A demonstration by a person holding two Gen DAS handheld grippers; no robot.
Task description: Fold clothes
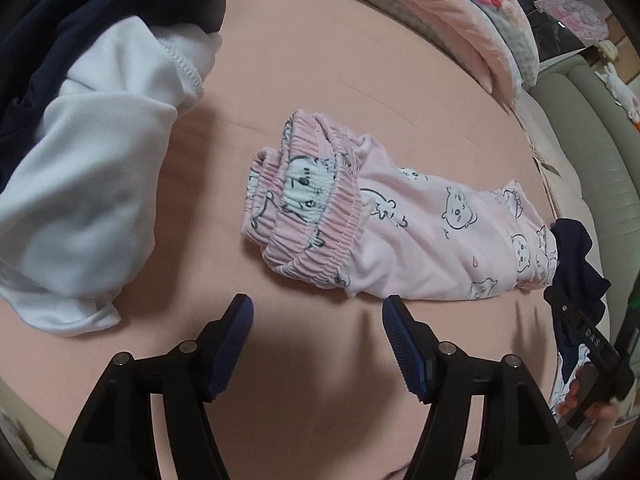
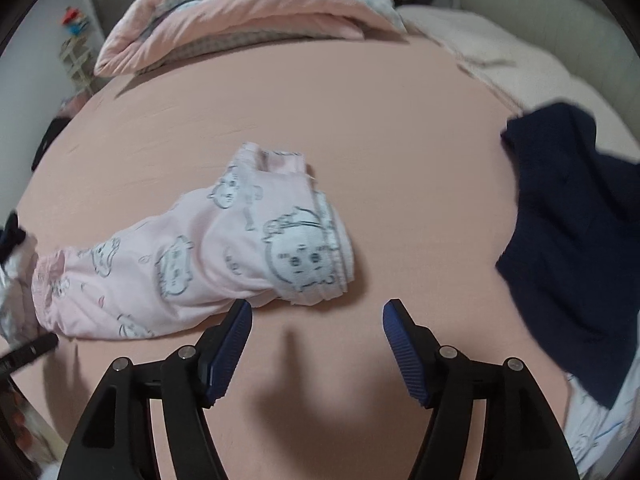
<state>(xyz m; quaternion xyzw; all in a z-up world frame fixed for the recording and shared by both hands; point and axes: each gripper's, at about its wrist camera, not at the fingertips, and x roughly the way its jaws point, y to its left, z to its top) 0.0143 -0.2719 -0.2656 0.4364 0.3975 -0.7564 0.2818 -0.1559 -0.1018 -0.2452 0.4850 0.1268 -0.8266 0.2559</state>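
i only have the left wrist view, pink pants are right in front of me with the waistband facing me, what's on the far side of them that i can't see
Observer: From the right wrist view, a dark navy garment lies spread on the sheet, apart from the pink pants.
Operator: is the right gripper holding anything
Observer: No. The right gripper is open over bare pink sheet, nothing between its fingers.
Operator: how close is it to the pants
Observer: One blue pad sits right at the pants' near edge; I cannot tell if it touches.
Operator: anything behind the pants on that side
Observer: A folded pink quilt lies at the far end of the bed.
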